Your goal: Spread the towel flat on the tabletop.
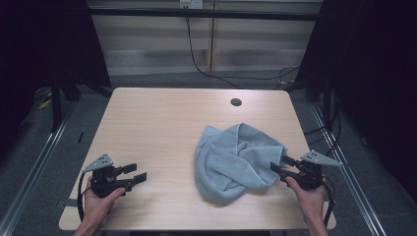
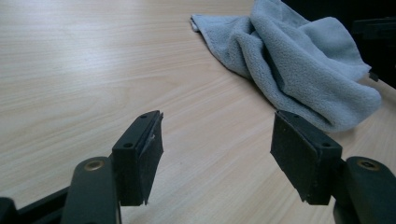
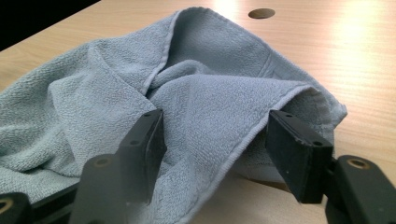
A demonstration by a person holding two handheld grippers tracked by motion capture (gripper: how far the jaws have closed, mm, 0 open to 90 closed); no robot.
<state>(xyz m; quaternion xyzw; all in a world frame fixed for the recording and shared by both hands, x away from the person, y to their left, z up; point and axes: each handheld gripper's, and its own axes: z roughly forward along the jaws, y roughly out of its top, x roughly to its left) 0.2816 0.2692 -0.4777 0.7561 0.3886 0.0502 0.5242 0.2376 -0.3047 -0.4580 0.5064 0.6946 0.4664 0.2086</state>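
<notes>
Here: left tongs (image 1: 136,173) parted, over bare table (image 1: 162,123) | right tongs (image 1: 279,163) parted at crumpled towel (image 1: 236,160)

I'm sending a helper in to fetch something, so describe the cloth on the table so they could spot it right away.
Look at the light wooden table with a small round hole near its far edge. On the table's right half, nearer the person, lies a crumpled pale blue-grey towel, bunched in loose folds, right in front of the open right gripper. It is the only soft fabric item there.
</notes>
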